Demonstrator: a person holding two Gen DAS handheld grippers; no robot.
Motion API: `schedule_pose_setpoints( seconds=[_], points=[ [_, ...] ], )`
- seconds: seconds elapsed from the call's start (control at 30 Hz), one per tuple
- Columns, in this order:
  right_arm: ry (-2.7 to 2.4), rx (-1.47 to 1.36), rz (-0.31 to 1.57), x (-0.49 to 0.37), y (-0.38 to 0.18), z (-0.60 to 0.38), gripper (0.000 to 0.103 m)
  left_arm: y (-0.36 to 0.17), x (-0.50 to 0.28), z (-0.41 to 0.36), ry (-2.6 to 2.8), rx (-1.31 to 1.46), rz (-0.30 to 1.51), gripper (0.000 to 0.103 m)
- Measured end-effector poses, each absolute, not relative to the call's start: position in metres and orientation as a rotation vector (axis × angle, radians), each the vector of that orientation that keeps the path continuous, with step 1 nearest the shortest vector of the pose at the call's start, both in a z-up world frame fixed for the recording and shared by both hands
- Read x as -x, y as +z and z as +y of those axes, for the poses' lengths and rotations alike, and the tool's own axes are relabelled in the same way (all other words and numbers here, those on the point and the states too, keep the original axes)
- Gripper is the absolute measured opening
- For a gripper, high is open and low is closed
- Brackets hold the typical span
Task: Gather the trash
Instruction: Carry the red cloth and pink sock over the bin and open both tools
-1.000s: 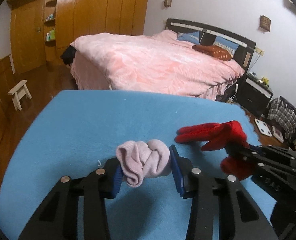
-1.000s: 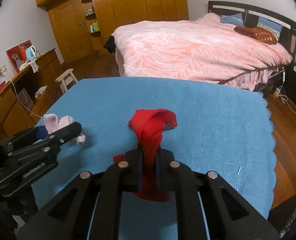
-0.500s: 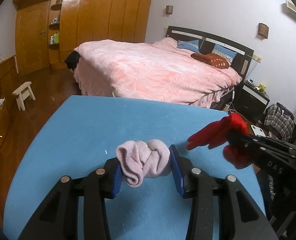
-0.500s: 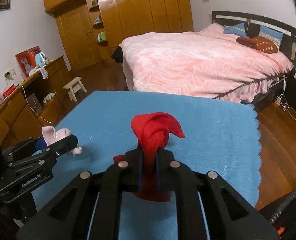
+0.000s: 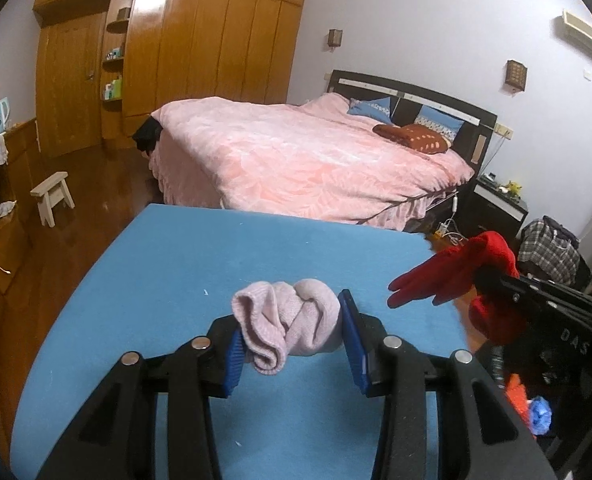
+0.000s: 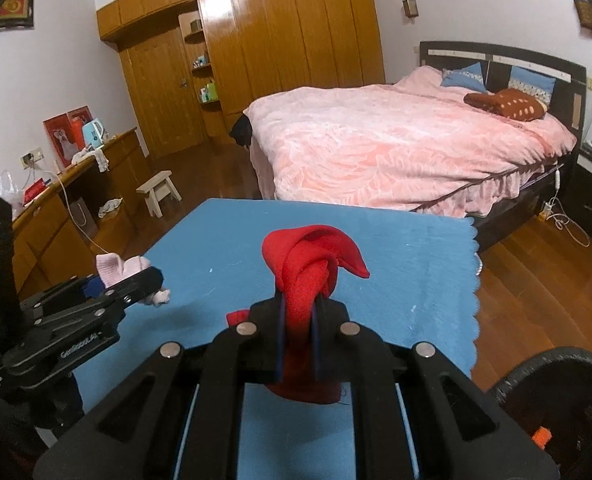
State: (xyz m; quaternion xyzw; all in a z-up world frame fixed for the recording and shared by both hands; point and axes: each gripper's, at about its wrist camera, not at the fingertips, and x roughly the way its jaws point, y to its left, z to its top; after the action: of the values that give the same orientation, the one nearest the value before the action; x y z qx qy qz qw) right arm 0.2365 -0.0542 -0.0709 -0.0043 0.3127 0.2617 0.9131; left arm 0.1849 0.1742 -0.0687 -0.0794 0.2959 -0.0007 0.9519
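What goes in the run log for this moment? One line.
left gripper: shut on pink sock | right gripper: shut on red glove | blue cloth: below both

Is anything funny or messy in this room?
Yes. The job is collecting trash, yet the left gripper holds a balled pink sock and the right gripper a red glove. These look like clothes, not rubbish.

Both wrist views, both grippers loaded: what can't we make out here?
- Where the trash goes: a dark round rim is cut off by the right wrist view's edge; its inside is unseen.
- Lower end of the red glove: hidden behind the right gripper.
- Orange and blue items: blurred, partly hidden behind the right gripper in the left wrist view.
- Pink sock in the left gripper: bunched, so its shape is unclear.
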Motion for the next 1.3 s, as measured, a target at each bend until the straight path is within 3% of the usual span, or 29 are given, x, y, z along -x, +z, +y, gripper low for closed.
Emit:
schedule_pose_setpoints(
  seconds=[1.3],
  points=[
    [0.287,-0.052,0.538,-0.074,-0.027,-0.24,0.01,-0.015,-0.082,0.011,-0.264,0.081,0.524,0.043]
  ],
)
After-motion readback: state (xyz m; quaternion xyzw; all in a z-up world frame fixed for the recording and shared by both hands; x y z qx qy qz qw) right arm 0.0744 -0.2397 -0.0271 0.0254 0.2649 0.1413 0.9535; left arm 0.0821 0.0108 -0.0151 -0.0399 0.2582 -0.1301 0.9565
